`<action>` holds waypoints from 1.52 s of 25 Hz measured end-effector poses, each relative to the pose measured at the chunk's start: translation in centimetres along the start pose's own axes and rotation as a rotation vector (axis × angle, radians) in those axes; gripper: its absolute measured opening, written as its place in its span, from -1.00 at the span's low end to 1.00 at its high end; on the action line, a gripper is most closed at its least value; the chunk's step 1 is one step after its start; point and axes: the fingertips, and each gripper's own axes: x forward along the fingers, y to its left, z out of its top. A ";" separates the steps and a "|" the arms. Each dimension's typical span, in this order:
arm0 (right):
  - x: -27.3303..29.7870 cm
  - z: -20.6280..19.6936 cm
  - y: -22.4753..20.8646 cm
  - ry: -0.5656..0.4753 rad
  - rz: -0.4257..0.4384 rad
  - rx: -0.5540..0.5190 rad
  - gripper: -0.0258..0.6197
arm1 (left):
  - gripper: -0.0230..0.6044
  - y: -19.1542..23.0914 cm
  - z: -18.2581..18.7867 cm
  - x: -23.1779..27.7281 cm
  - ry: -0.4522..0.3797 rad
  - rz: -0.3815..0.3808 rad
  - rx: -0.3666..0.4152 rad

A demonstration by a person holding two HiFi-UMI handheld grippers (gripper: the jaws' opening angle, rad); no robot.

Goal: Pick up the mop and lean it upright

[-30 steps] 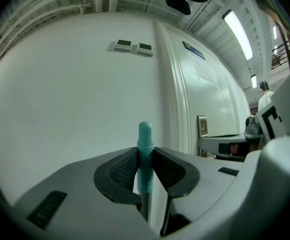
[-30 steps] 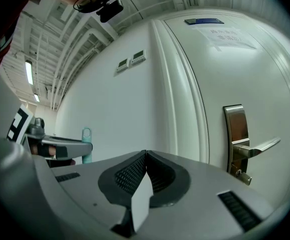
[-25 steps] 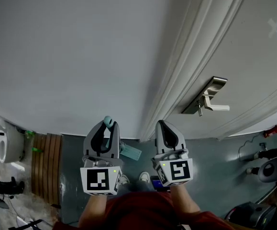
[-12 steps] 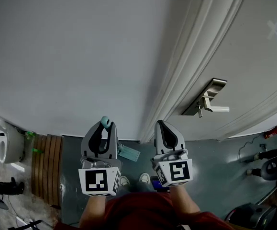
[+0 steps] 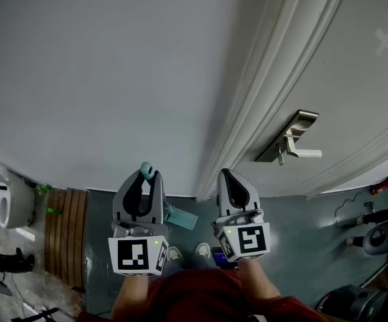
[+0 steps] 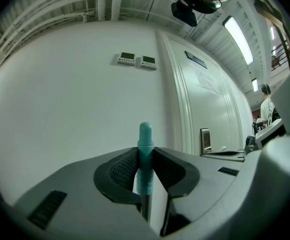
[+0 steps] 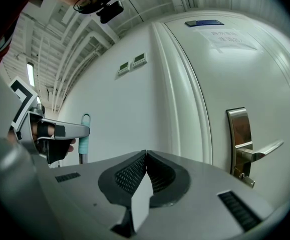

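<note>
Left gripper point(image 5: 146, 178): fingers clenched on the teal top end of the mop point(image 6: 145, 151), pole upright, near the white wall point(image 5: 113, 79). Right gripper point(image 7: 145, 158): fingers pressed together, empty. Judgement: pole stiff, light, smooth; a hold this high likely lets the bottom swing.

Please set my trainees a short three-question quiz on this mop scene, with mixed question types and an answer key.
1. True or false: the left hand-held gripper is closed on the teal mop handle.
2. The jaws of the right hand-held gripper are: A) wide apart; B) together with nothing between them; C) closed on the mop handle.
3. Fill in: in the head view, the door handle lies to the ___ of the mop handle.

Key: 1 true; 2 B; 3 right.
</note>
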 end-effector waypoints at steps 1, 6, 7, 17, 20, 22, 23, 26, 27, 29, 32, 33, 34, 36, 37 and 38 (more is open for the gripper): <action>0.0 0.0 0.0 -0.001 0.000 0.000 -0.87 | -0.59 0.0 0.0 0.0 0.000 0.000 -0.002; 0.1 0.1 0.0 -0.004 0.001 -0.001 -0.87 | -0.59 -0.1 0.0 0.0 -0.004 -0.003 -0.007; 0.0 0.0 0.0 -0.003 0.001 0.000 -0.87 | -0.59 -0.1 -0.1 0.0 -0.005 -0.002 -0.008; 0.0 0.3 -0.1 -0.006 0.001 -0.002 -0.87 | -0.59 -0.3 -0.3 0.0 0.009 -0.001 0.003; -0.2 0.3 -0.1 -0.007 0.004 -0.003 -0.87 | -0.59 -0.4 -0.4 0.0 0.010 0.000 0.006; -0.2 0.4 -0.1 -0.008 0.006 -0.004 -0.87 | -0.59 -0.5 -0.4 -0.1 0.009 0.002 0.007; -0.2 0.4 -0.1 -0.009 0.007 -0.004 -0.87 | -0.59 -0.4 -0.4 -0.1 0.008 0.003 0.007; -0.3 0.4 0.0 -0.008 0.010 -0.004 -0.87 | -0.59 -0.3 -0.6 -0.2 0.010 0.009 0.007; -0.3 0.3 0.0 -0.008 0.010 -0.004 -0.87 | -0.59 -0.3 -0.8 -0.2 0.013 0.012 0.007; -0.3 0.2 0.1 -0.007 0.012 -0.003 -0.87 | -0.59 -0.2 -1.2 -0.2 0.019 0.015 0.006; -0.3 0.1 0.1 -0.004 0.014 -0.002 -0.87 | -0.59 -0.1 -1.9 -0.2 0.031 0.023 0.004; -0.3 0.0 0.1 -0.002 0.014 -0.002 -0.87 | -0.59 0.0 -2.2 -0.2 0.035 0.026 0.002; -0.3 0.0 0.1 -0.001 0.013 -0.002 -0.87 | -0.59 0.1 -2.6 -0.1 0.038 0.028 0.000; -0.3 -0.1 0.2 0.001 0.012 -0.002 -0.87 | -0.59 0.2 -3.2 -0.1 0.043 0.031 -0.001; -0.3 -0.1 0.2 0.001 0.012 -0.003 -0.87 | -0.59 0.2 -3.6 -0.1 0.045 0.031 -0.001; -0.3 -0.1 0.3 0.002 0.012 -0.003 -0.87 | -0.59 0.3 -3.9 -0.2 0.049 0.032 -0.002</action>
